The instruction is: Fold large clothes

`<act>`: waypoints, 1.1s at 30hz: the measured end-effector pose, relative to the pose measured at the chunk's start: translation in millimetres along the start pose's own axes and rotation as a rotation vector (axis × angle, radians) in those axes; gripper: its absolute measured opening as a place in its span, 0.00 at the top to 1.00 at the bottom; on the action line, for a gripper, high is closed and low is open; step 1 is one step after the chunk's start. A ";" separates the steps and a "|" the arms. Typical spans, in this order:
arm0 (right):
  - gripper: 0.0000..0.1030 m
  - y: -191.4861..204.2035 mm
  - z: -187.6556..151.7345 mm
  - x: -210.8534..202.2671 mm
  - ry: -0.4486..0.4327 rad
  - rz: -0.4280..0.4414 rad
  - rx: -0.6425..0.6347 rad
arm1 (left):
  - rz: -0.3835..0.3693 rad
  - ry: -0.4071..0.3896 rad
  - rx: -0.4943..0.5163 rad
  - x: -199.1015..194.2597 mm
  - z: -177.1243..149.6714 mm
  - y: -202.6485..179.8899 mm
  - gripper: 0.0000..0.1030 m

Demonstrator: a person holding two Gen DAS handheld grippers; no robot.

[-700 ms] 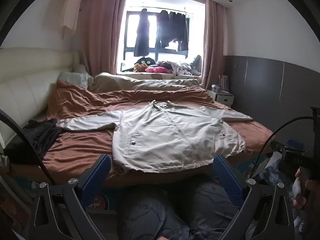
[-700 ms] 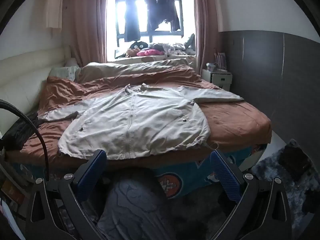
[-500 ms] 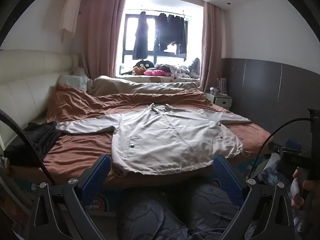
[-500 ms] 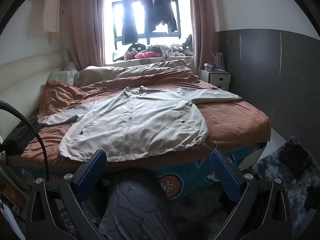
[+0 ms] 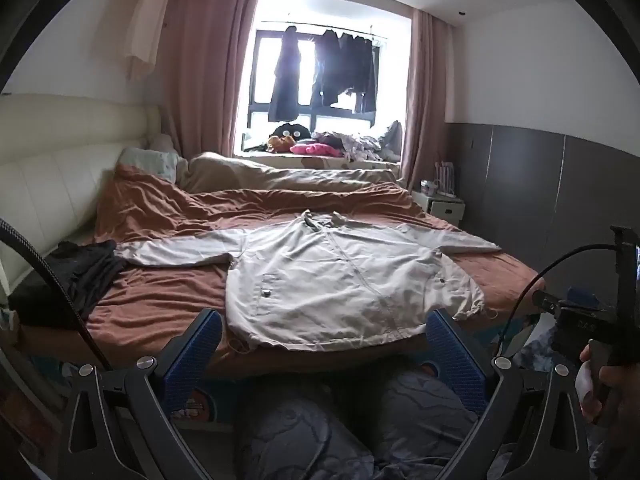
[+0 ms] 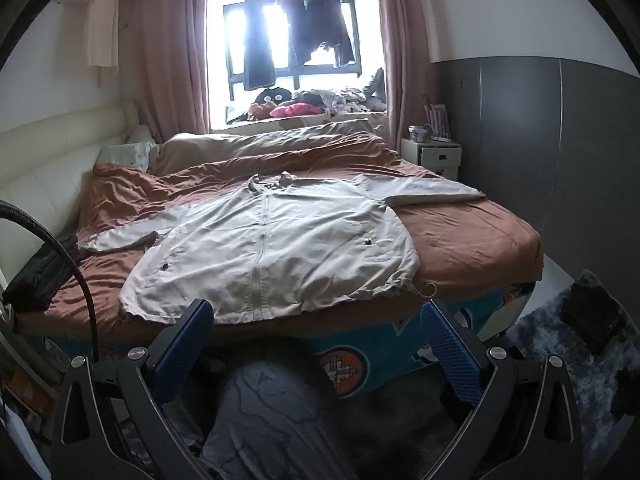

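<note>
Now the beige jacket [image 6: 272, 240] lies flat on the bed [image 6: 472, 240]; left claw [image 5: 320, 344] and right claw [image 6: 316, 332] gape wide, empty.

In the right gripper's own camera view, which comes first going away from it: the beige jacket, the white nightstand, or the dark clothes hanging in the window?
From the right gripper:
1. Beige jacket, spread flat on the bed just ahead.
2. White nightstand, beyond the bed's far right corner.
3. Hanging dark clothes, at the window, on the far wall.

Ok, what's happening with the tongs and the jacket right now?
Left tongs open, empty. Right tongs open, empty. Beige jacket flat on the bed, sleeves out, unfolded. Dark clothes beside left sleeve, not blocking.
</note>
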State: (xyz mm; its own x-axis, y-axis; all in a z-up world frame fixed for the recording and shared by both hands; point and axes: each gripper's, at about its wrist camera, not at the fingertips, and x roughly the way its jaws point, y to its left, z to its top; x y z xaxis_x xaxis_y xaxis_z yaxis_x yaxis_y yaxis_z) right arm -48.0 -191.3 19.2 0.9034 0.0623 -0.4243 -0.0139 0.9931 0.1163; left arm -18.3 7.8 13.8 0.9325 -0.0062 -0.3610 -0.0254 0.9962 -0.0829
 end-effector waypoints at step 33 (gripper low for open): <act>0.00 4.4 -2.2 2.1 -0.003 -0.003 -0.007 | 0.017 -0.005 -0.009 -0.6 1.0 3.2 0.00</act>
State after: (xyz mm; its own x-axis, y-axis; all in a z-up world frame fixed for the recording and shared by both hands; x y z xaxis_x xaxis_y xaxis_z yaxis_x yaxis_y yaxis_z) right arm -47.1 -186.6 16.9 0.9048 0.0587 -0.4218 -0.0139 0.9940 0.1085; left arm -18.6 11.1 14.7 0.9336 0.0111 -0.3582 -0.0444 0.9954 -0.0848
